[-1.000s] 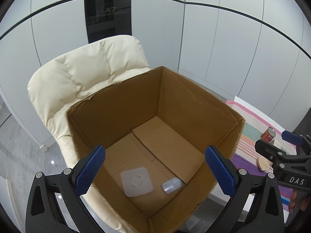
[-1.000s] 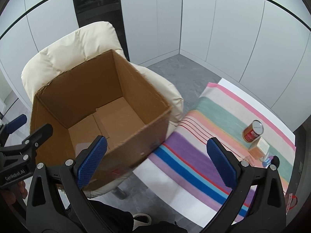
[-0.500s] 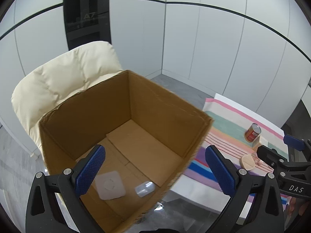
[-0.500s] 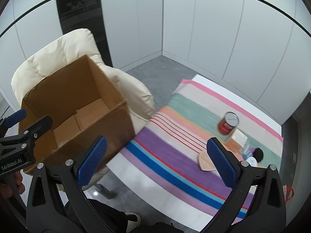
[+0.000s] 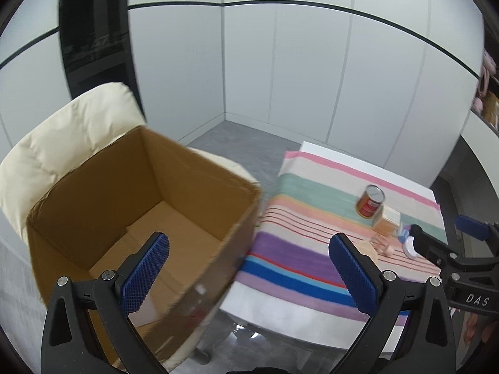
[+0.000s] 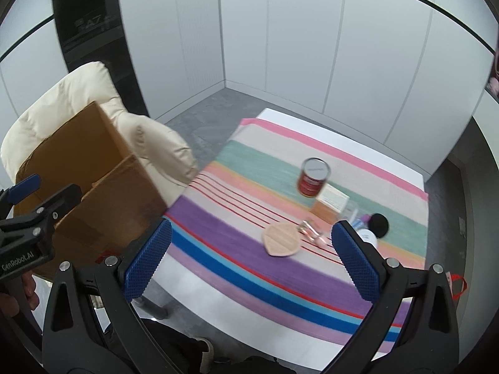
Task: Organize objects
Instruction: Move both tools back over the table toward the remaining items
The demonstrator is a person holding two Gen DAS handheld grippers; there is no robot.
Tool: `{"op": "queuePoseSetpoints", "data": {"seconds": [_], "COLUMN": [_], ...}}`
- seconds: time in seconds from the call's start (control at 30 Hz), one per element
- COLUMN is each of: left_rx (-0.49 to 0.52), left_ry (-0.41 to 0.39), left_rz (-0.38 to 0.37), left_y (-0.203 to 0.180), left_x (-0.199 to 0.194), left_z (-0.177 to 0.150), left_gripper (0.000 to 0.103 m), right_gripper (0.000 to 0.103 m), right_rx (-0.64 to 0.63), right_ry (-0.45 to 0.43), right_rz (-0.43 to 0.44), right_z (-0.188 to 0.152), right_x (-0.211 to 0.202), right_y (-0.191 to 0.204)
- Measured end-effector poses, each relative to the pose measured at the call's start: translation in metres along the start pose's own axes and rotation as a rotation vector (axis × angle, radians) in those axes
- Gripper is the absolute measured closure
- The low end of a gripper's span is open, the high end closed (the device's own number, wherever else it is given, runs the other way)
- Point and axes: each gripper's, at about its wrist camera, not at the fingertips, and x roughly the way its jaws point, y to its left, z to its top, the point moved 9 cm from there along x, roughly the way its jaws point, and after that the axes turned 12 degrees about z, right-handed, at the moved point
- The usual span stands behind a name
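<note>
Where hidden in left view: black puff (image 6: 379,225) beside can (image 6: 312,178).

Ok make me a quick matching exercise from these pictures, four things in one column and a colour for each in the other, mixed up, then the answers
Things:
1. cardboard box
2. armchair
3. can
4. round puff

Colours:
A. black
B. cream
C. brown
D. red with a silver top

Pairs: 1-C, 2-B, 3-D, 4-A
</note>
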Motion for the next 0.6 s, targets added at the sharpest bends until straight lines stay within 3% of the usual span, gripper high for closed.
{"op": "queuePoseSetpoints", "data": {"seconds": [0.6], "left_rx": [0.146], "left_ry": [-0.022], "left_rz": [-0.082], "left_y": [-0.095], "left_x": [-0.011], "left_z": [-0.003], "left_gripper": [0.000], "right_gripper": [0.000], "right_rx": [0.132], "right_ry": [-0.027], "right_rz": [-0.060], "right_z": [-0.027], "right_x": [-0.043], "right_y": [-0.088]}}
